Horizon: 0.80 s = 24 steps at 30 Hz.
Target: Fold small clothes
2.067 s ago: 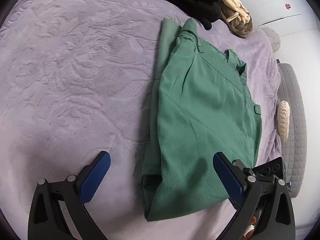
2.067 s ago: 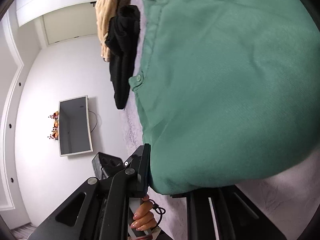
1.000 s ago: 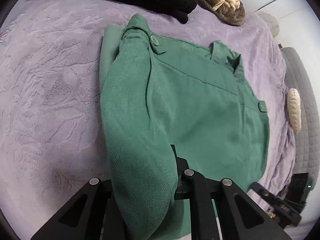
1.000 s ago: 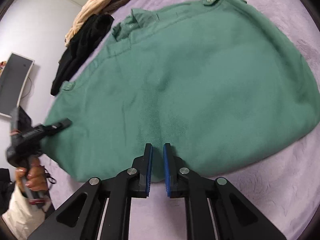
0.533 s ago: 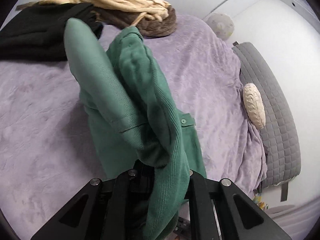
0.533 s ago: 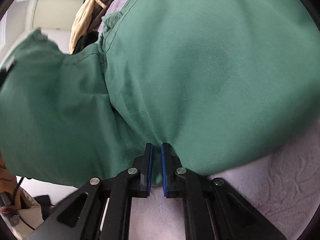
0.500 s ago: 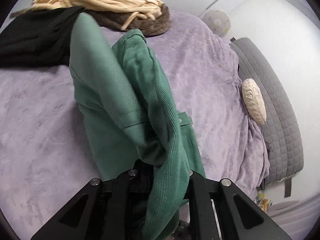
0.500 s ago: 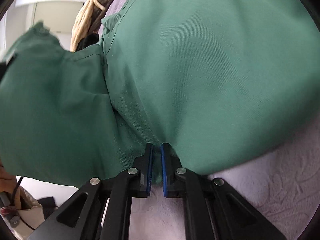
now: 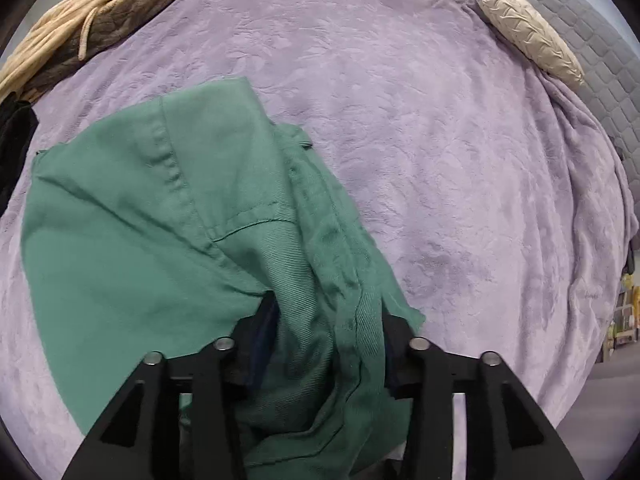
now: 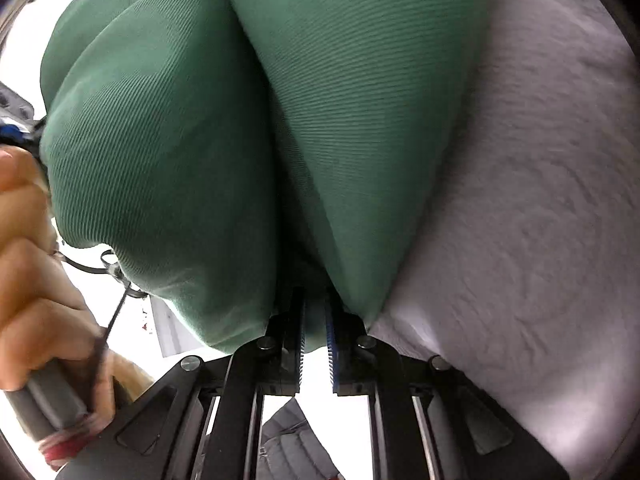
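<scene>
The left gripper [image 9: 324,344] grips a bunched fold of the green shirt [image 9: 132,216], which spreads ahead and left of its 2 fingers on the purple blanket [image 9: 460,160]. The right gripper [image 10: 315,336] pinches another fold between nearly closed fingers.

No lettering, label, brand mark or number is showing legibly in either wrist view. The green garment [image 9: 168,216] is presenting only plain twill, seams and stitching, and the purple bedspread [image 9: 440,160] is carrying nothing but an embossed floral pattern. A small reddish mark is appearing on a white surface [image 10: 146,322] at the lower left of the right wrist view, but it is too blurred and too small to be read as text.
</scene>
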Each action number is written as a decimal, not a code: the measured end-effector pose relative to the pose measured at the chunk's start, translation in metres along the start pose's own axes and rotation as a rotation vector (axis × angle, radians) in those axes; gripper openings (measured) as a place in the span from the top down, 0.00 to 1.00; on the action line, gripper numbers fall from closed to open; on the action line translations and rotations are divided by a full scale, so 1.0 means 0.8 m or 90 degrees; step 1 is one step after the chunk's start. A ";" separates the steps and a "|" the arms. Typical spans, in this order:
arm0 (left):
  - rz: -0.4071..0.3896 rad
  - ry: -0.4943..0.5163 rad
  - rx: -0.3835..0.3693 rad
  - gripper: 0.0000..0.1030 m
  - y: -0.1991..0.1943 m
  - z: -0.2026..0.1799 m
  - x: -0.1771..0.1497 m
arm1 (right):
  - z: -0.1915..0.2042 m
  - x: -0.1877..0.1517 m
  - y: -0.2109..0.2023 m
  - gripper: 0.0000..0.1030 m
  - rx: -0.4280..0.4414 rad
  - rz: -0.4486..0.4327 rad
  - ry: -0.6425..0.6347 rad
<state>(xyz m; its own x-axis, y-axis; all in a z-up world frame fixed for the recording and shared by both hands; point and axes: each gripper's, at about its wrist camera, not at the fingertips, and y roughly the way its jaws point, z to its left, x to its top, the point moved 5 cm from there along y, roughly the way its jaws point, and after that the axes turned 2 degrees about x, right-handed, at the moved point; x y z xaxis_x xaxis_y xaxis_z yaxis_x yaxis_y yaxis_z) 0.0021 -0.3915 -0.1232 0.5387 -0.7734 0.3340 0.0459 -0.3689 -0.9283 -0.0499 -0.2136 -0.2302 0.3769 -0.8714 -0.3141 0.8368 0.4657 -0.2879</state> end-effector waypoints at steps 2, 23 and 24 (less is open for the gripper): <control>-0.028 0.014 -0.010 0.27 -0.011 -0.019 0.004 | 0.002 -0.003 -0.001 0.89 -0.003 0.004 0.002; -0.083 -0.224 0.157 0.18 -0.108 0.211 -0.096 | 0.182 0.047 -0.108 0.21 -0.354 -0.097 -0.443; -0.077 -0.232 0.169 0.18 -0.103 0.215 -0.105 | 0.180 0.048 -0.114 0.21 -0.378 -0.089 -0.457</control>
<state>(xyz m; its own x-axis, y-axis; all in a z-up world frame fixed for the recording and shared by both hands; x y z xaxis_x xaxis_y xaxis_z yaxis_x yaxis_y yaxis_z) 0.0977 -0.2074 -0.1026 0.7746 -0.4841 0.4070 0.3141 -0.2640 -0.9119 -0.0544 -0.3114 -0.0858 0.6087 -0.7197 0.3339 0.6280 0.1798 -0.7572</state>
